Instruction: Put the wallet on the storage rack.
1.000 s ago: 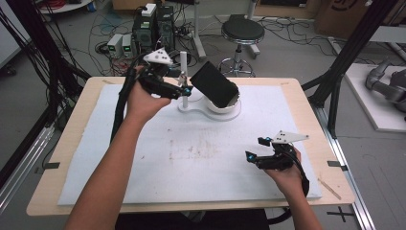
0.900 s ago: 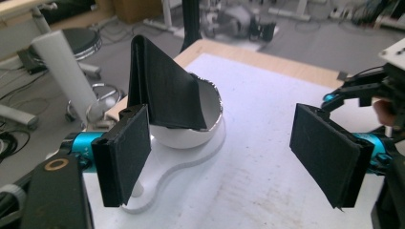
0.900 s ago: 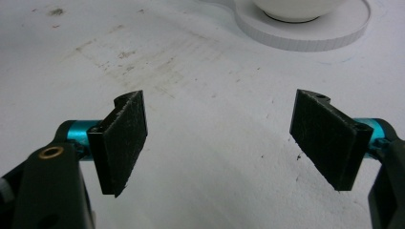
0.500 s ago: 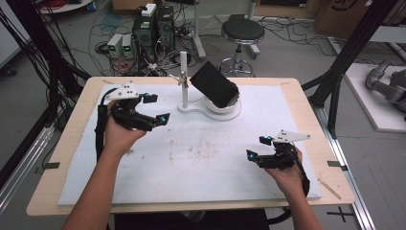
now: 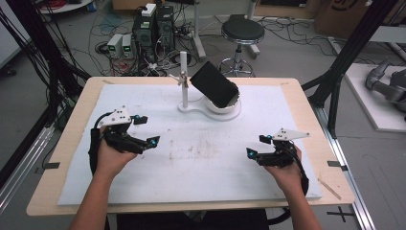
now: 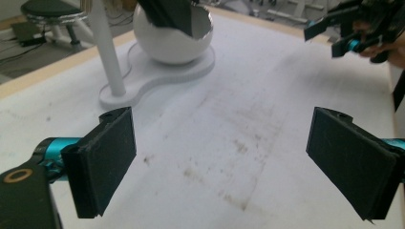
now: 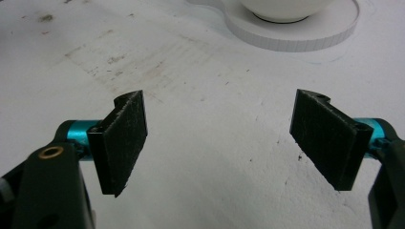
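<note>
A white stand at the back middle of the mat carries an upright post and a round bowl. A black block leans tilted in that bowl. My left gripper hovers low over the left side of the mat, well apart from the stand. Its jaws have just been opening and stand wide with nothing between the pads. My right gripper rests at the right of the mat, open and empty, its pads over bare mat.
The white mat has faint brown stains in its middle. The wooden table edge frames it. A stool, computers and cables stand on the floor beyond the table. The stand's base lies ahead of the right gripper.
The left hand has drawn away from the stand's post, moving left, nearer and down to the mat, with its jaws wider. The right hand has stayed put.
</note>
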